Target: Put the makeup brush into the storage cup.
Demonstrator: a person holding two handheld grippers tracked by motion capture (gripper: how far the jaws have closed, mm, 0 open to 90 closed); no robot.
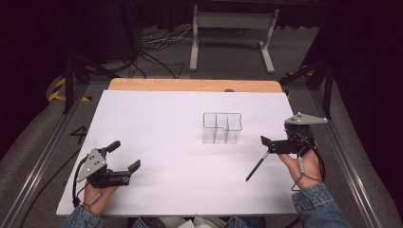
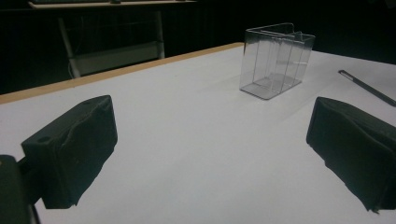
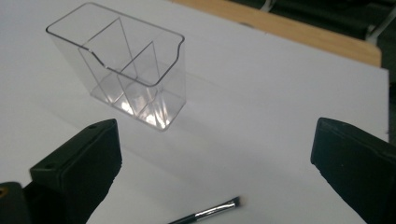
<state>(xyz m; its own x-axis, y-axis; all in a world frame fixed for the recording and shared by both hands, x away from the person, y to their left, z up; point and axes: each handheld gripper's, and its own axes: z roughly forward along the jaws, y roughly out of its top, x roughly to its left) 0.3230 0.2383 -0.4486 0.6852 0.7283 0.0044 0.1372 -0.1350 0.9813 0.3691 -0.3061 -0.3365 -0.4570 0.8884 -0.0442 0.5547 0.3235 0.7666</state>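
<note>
A clear plastic organizer [image 1: 222, 128] with inner dividers stands upright and empty on the white table top [image 1: 166, 118], right of centre. A slim black brush [image 1: 256, 166] with a silver ferrule lies flat on the table near the front right. Its bristle end points toward my right gripper [image 1: 274, 135], which hovers open just beyond it. From the right gripper view [image 3: 215, 168], the organizer [image 3: 126, 65] is ahead to the left and the brush [image 3: 208, 213] lies below the jaws. My left gripper [image 1: 124, 156] rests open at the front left; in its view [image 2: 210, 154] the organizer [image 2: 275, 60] and brush [image 2: 369, 88] sit farther off.
A wooden strip [image 1: 195, 85] borders the table's far edge. Beyond it on the floor stand a white metal frame [image 1: 233, 28] and loose cables [image 1: 157, 47]. Metal rails [image 1: 43, 156] run along both sides of the table.
</note>
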